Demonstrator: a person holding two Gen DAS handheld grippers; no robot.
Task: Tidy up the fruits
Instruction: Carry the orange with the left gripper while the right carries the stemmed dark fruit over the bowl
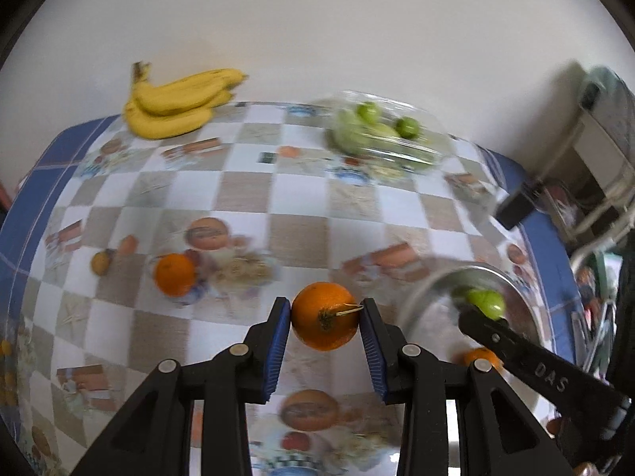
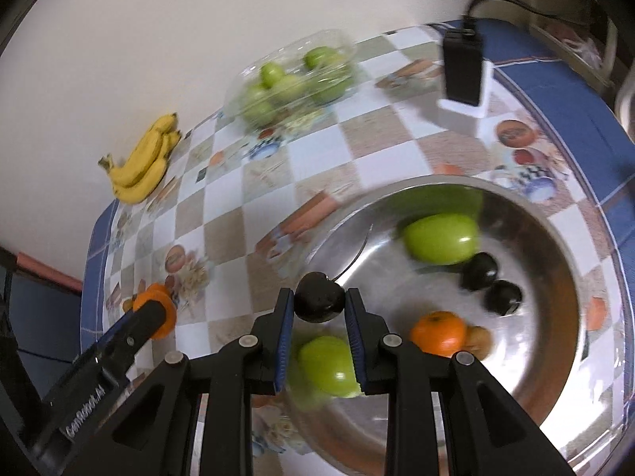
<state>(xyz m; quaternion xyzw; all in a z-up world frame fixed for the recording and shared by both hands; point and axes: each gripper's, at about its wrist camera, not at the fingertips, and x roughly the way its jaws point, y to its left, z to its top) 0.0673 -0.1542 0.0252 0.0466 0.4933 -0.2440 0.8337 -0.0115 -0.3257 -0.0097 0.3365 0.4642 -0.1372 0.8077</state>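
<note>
My left gripper (image 1: 325,305) is shut on an orange (image 1: 324,315) with a short stalk, held above the checked tablecloth. My right gripper (image 2: 319,295) is shut on a dark round fruit (image 2: 319,299), just over the near-left rim of a steel bowl (image 2: 535,317). In the bowl lie two green apples (image 2: 440,238) (image 2: 329,365), two more dark fruits (image 2: 480,271), an orange (image 2: 438,333) and a small brown fruit (image 2: 478,341). A second orange (image 1: 174,273) and a small brownish fruit (image 1: 100,262) rest on the cloth to the left.
Bananas (image 1: 178,105) lie at the table's far edge by the white wall. A clear plastic box of green fruits (image 1: 381,131) stands to their right. A black device on a white stand (image 2: 462,71) sits beyond the bowl. The tablecloth has a blue border.
</note>
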